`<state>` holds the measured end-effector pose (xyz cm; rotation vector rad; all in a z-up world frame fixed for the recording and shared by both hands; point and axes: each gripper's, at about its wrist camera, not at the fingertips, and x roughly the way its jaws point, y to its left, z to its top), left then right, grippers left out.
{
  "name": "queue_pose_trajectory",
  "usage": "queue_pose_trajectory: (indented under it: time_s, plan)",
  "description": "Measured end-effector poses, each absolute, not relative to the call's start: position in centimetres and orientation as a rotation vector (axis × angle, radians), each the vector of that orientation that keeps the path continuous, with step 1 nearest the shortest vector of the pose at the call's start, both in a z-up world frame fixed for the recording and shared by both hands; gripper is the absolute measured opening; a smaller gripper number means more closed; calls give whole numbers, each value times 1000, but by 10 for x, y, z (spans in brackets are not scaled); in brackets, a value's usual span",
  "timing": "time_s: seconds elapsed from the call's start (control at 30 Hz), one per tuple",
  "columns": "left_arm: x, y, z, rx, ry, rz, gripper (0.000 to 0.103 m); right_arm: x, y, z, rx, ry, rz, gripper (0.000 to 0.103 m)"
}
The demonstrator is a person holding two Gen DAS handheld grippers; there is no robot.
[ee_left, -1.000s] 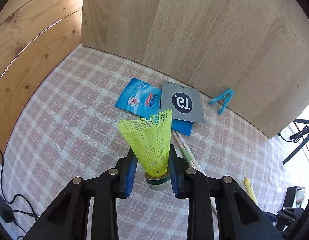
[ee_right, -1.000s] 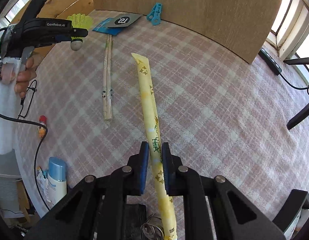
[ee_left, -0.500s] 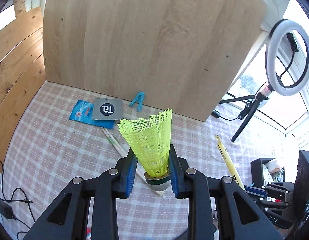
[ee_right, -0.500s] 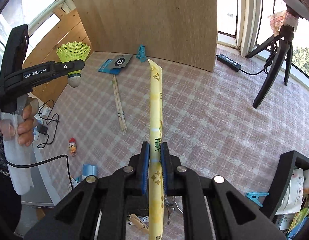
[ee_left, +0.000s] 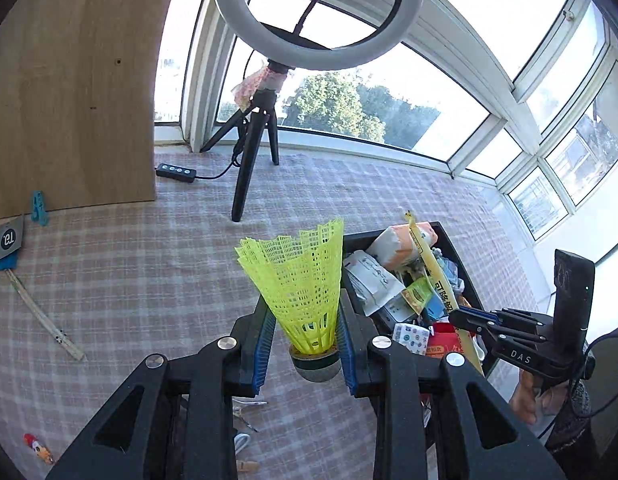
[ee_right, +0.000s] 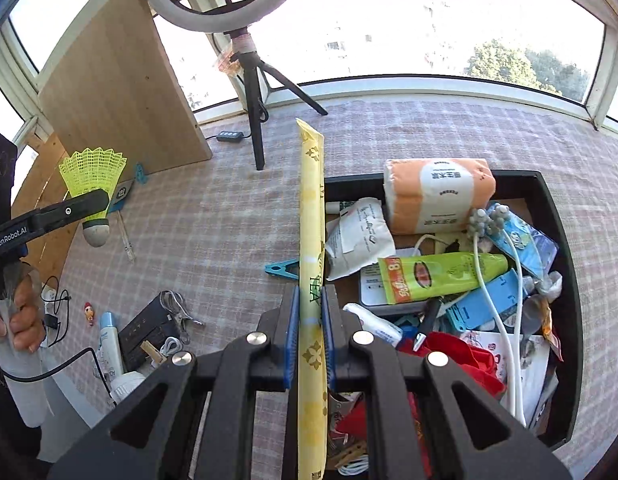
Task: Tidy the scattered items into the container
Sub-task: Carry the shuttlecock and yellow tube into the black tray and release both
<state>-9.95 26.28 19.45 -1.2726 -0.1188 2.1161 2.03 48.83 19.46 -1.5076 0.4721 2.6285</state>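
**Shuttlecock and tea stick held at the black box**

Shuttlecock [ee_left: 299, 280] is clamped at its base in the left gripper [ee_left: 305, 344], above the checked tablecloth [ee_left: 149, 280] just beside the full black box [ee_right: 549, 208]. Right gripper [ee_right: 310, 316] pinches the yellow tea stick [ee_right: 311, 216] along the box's left edge.

The left black plastic two-finger gripper [ee_left: 305, 344] has angular arms with triangular cut-outs, round silver screw heads at the joints, and ribbed blue pads [ee_left: 261, 344] lining its fingers. From the side it carries white "GenRobot.AI" lettering. The right black plastic two-finger gripper [ee_right: 309, 320] matches it, with "DAS" printed in white on its side. A light, whitish sleeve [ee_right: 27, 384] covers the person's left forearm.
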Motion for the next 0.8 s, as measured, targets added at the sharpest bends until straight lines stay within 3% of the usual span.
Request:
queue_pose_trajectory:
  time_s: [0.43,0.53,0.6,0.63,0.67,0.8]
  plan:
    - [-30,437,196,-1212,39,1857,27,103,610,186,-1362,514,2363,11]
    - [-24,464,199,-1181,76,1838,35,107,617,185,-1345,498,2359,12]
    - [-23,476,198,-1194,128,1871,42,107,617,186,-1351,484,2365,19]
    - [-27,479,196,-1198,121,1879,47,109,617,187,-1343,487,2359,32]
    - [-29,478,196,-1201,108,1878,48,112,616,189,-1323,492,2364,40]
    - [-36,467,197,-1208,105,1905,48,116,615,196,-1286,508,2385,40]
